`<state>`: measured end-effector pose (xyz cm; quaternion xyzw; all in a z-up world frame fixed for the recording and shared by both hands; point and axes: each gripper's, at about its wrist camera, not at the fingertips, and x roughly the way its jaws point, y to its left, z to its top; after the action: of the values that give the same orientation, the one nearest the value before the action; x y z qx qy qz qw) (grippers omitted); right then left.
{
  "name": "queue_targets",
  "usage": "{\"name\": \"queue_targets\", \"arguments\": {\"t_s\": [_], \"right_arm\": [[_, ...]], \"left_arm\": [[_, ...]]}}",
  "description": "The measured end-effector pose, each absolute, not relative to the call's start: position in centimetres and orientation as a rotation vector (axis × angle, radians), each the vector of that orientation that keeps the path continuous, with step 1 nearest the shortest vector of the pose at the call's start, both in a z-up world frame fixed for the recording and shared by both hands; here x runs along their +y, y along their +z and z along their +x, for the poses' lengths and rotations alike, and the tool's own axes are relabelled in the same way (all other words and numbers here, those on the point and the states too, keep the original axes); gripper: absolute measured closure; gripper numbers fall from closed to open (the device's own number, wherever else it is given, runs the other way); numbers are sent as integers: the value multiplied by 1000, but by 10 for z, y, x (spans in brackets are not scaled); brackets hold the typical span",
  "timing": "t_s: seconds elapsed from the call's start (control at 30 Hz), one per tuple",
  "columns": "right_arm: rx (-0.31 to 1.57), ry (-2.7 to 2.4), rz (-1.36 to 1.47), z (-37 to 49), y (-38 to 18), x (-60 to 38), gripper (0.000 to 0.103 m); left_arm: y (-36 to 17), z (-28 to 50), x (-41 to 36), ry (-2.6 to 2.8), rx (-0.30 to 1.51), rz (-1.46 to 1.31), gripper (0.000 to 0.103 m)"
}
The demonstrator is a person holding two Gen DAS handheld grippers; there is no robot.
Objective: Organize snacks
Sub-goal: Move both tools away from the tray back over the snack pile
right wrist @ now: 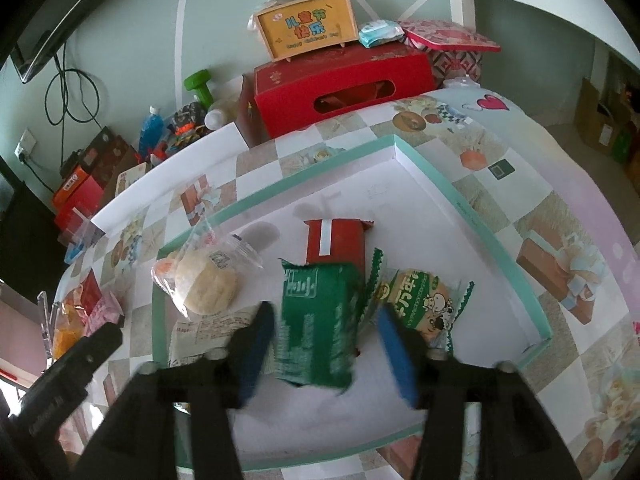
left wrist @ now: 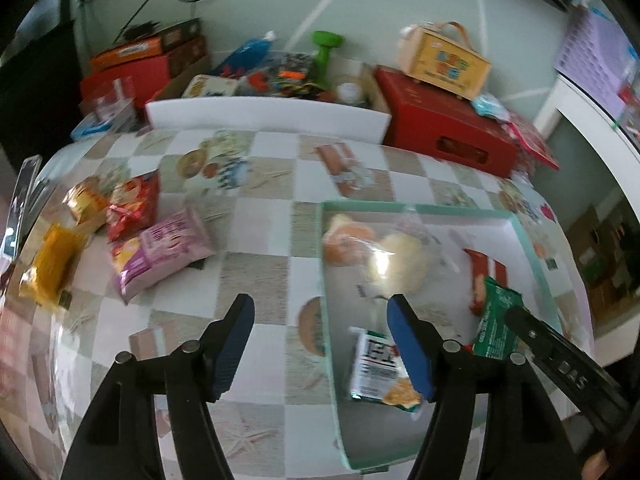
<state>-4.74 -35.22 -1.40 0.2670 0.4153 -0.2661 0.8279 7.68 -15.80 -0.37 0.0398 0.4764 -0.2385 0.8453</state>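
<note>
Gathering snacks into the tray (right wrist: 476,216): right tongs (right wrist: 324,344) are straddling the green packet (right wrist: 320,320), released; left tongs (left wrist: 320,344) are hanging released over the table (left wrist: 256,276).

The left wrist camera sat just behind the left gripper (left wrist: 318,350) and looked steeply down along its fingers, over the near left wall of the green-rimmed tray (left wrist: 326,280), with the checked tablecloth (left wrist: 256,216) and a loose pile of snack packets (left wrist: 160,252) spreading away to its left. The right wrist camera rode behind the right gripper (right wrist: 324,348), tilted down as steeply, close above the tray's white floor. Both views shared the tray, the green packet (right wrist: 316,320), the clear-wrapped bun (right wrist: 206,282), and the red box (right wrist: 340,88) at the table's far edge
</note>
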Motion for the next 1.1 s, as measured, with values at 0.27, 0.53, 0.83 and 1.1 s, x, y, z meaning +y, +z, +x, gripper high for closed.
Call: {"name": "queue_targets", "arguments": {"t_s": [0.27, 0.53, 0.83, 1.1], "right_arm": [[888, -576, 537, -44, -13, -349, 22], [872, -595, 515, -43, -10, -347, 0], [865, -601, 520, -44, -7, -348, 0], [857, -584, 514, -41, -3, -340, 0]], "left_arm": [[-5, 87, -141, -438, 1008, 26, 12], [-7, 91, -133, -388, 1003, 22, 0], [-7, 93, -128, -380, 1009, 9, 0], [-4, 100, -111, -361, 1006, -32, 0]]}}
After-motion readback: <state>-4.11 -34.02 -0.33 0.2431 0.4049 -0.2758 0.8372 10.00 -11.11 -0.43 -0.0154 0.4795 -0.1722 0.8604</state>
